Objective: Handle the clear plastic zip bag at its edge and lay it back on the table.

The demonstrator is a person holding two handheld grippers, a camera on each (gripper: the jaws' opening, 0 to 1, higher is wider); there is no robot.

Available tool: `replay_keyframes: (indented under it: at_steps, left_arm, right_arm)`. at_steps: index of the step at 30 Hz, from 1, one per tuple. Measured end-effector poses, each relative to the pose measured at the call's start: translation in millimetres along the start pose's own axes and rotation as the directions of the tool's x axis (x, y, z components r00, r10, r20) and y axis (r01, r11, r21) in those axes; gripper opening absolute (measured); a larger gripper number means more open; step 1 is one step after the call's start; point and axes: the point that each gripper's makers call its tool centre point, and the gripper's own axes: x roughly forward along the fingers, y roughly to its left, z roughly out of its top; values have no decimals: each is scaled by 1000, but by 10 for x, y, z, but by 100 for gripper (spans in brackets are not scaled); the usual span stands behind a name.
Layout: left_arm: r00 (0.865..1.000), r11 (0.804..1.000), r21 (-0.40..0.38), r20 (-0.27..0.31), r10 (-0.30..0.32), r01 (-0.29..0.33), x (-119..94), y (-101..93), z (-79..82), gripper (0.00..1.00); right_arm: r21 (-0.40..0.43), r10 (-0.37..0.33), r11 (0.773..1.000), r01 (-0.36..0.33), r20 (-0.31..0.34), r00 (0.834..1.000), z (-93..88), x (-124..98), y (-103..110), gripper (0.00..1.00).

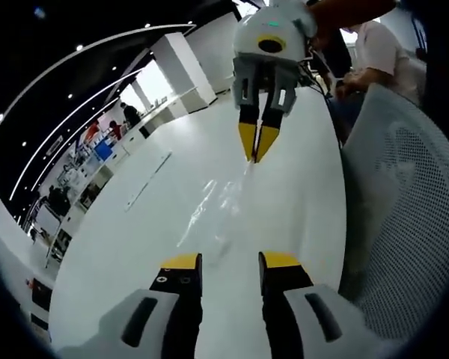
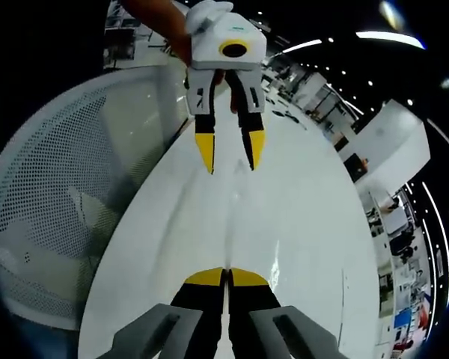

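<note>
A clear plastic zip bag lies along the white table, hard to make out apart from its glints. In the left gripper view my left gripper is open just short of the bag's near end, nothing between its jaws. Facing it, my right gripper has its yellow tips pinched together on the bag's far edge. In the right gripper view the right gripper is shut with the bag running out in front of it. Beyond, the left gripper hangs open above the table.
A white mesh chair back stands close along one side of the table. A person sits at the far end. Desks and people fill the office in the distance.
</note>
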Motion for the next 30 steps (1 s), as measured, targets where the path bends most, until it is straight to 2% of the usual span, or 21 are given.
replay_keyframes:
  at_steps: [18, 26, 30]
  left_arm:
    - [1000, 1000, 19, -25, 4, -3, -10, 22, -41, 20]
    - [1000, 1000, 20, -31, -3, 4, -9, 16, -68, 15]
    - [1000, 1000, 14, -20, -11, 11, -15, 14, -41, 7]
  right_arm:
    - [3, -4, 1000, 3, 33, 999, 87, -38, 0, 0]
    - [27, 1, 1000, -2, 37, 999, 93, -45, 22, 0]
    - [39, 0, 999, -2, 38, 999, 91, -45, 23, 0]
